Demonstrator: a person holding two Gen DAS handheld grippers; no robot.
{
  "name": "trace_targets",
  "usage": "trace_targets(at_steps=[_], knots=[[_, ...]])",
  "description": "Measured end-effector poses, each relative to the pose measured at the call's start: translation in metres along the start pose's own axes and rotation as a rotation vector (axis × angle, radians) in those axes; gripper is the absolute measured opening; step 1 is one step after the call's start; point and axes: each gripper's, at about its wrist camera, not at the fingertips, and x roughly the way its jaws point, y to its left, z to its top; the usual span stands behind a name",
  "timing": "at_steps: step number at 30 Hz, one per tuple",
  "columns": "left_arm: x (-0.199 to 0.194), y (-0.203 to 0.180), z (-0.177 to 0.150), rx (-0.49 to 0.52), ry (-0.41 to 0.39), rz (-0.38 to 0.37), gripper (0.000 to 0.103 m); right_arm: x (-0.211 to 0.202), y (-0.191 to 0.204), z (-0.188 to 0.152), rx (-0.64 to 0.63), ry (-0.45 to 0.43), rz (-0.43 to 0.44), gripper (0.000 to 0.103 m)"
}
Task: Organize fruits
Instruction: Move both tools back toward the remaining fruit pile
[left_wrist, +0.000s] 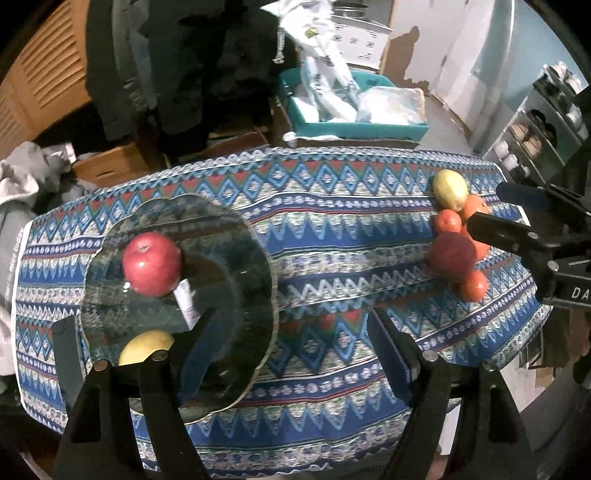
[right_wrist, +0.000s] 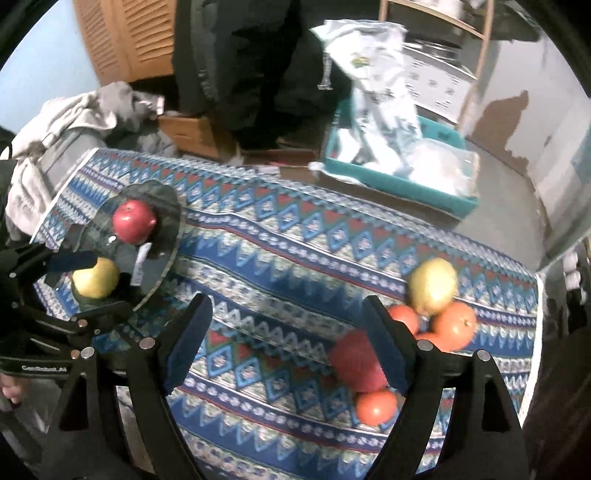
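Nearest the glass plate (left_wrist: 258, 258), the left gripper (left_wrist: 291, 354) hangs with fingers (left_wrist: 199, 350) released, empty, just over the plate's rim. On the plate sit a red apple (left_wrist: 151, 264) and a yellow fruit (left_wrist: 146, 349), likely sorted there already. Well right of the plate on the cloth-covered counter (right_wrist: 295, 266), the right gripper (right_wrist: 286, 339) is spread and empty, one finger beside the unsorted fruit pile (right_wrist: 424, 325), probably the next pickup.

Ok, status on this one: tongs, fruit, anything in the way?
Both tongs, left and right, open, empty. Red apple and yellow fruit on glass plate; fruit pile waits on cloth. Nothing in the way.
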Motion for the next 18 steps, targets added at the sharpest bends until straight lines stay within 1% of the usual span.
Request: trace_targets(at_steps=[6,13,18], knots=[[0.001,-0.031,0.007,0.062,0.0,-0.004,0.081,-0.007,-0.031,-0.015,0.049,-0.001,-0.02,0.083],[0.004,-0.062,0.014,0.103,0.0,-0.018,0.082,-0.016,-0.068,-0.034,0.114,-0.004,-0.048,0.083],[0.009,-0.087,0.018,0.144,-0.009,-0.014,0.086,-0.023,-0.093,-0.049,0.157,-0.003,-0.077,0.083]])
